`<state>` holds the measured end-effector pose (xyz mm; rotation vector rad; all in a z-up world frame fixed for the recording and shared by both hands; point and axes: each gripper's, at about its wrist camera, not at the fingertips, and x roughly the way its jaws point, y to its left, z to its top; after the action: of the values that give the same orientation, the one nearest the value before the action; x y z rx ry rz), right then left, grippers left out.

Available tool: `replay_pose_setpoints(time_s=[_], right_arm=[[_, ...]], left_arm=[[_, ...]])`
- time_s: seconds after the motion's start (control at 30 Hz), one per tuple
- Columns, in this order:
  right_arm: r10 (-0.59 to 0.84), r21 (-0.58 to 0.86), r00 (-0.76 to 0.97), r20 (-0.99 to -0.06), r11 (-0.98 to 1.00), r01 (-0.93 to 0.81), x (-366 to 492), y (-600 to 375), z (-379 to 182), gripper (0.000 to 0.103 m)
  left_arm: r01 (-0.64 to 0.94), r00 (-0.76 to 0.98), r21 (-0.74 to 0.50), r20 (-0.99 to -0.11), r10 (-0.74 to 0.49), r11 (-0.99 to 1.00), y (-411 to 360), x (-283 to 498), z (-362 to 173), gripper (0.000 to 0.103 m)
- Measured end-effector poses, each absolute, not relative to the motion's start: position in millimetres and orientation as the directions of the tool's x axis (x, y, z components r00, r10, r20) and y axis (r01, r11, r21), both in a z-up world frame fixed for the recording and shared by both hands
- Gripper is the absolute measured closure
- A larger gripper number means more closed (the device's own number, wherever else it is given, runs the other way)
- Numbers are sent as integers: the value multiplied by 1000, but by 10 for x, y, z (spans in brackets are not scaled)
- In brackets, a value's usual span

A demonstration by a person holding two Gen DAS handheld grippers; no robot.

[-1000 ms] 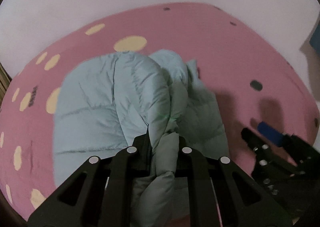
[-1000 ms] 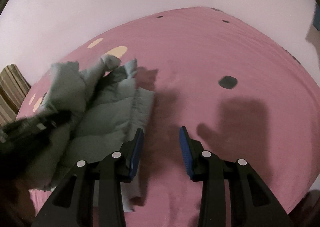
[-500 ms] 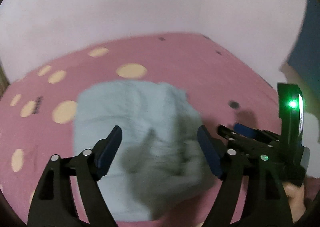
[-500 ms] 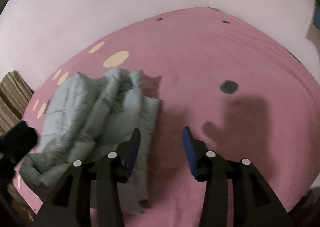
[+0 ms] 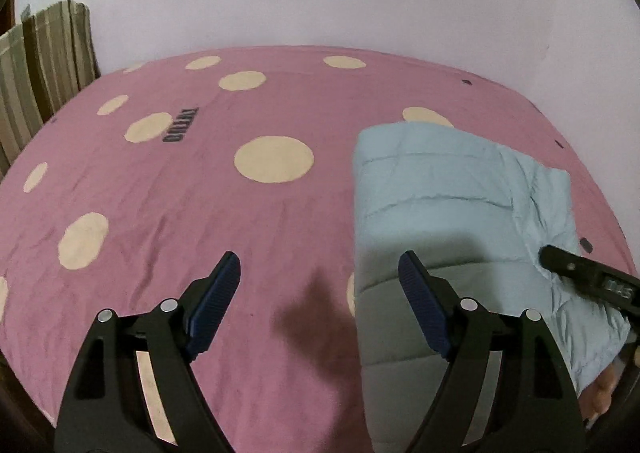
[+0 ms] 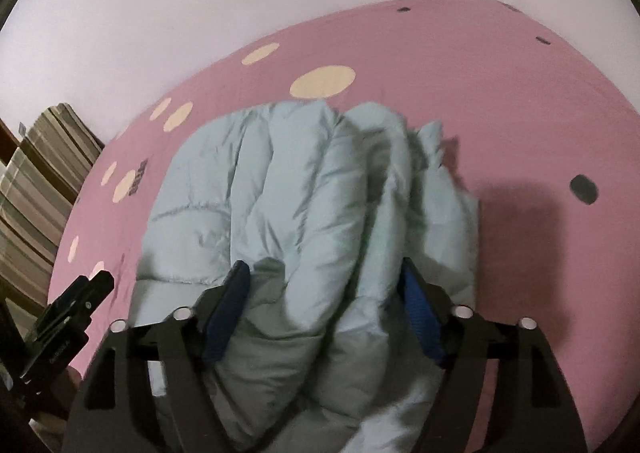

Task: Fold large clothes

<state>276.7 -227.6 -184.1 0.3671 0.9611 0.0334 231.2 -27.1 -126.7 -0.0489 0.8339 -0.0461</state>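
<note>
While a pale blue puffer jacket (image 6: 288,213) lies bunched on a pink bed (image 5: 180,213) with cream dots, the right hand-held gripper (image 6: 324,305) is closing its blue-padded jaws around a thick fold of it. The left hand-held gripper (image 5: 320,305) hangs wide open and empty over bare bedcover, just left of the jacket.

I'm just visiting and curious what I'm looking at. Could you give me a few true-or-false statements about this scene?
1. The puffy jacket is light blue. True.
2. The left gripper grips the jacket. False: its jaws stand open over the bare bedspread.
3. The bedspread is green. False: pink with cream dots.
4. The right gripper has jacket bulk between its closing jaws. True.
5. A striped cushion sits at the bed's edge. True.
</note>
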Motion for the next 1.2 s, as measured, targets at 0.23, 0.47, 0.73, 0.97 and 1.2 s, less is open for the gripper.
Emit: replay_pose_setpoints(time_s=[0.23,0.47,0.73,0.97,1.2], right_arm=[[164,300,582,-797,943,144,2752,-2480,-1792,90],[113,266,550,-827,942,205,2759,-2821,-2120,89],[124,275,545,-829,939,205,2789,-2892,-2486,89],[136,290,567,-812,938,191,2684,-2926,-2324,78],[66,221,684,-726,965,141,2157,-2715,-1693,72]], left_arm=[[139,671,-132,-717,-191,981,-594,2280,-1225,22],[210,610,-45,-775,-167,977,-1170,2407,-1632,23],[214,594,16,-796,-117,977,-1343,2477,-1956,23],[219,614,28,-781,-115,975,-1274,2333,-1790,24],[187,667,-20,-731,-142,982,-1023,2039,-1422,24]])
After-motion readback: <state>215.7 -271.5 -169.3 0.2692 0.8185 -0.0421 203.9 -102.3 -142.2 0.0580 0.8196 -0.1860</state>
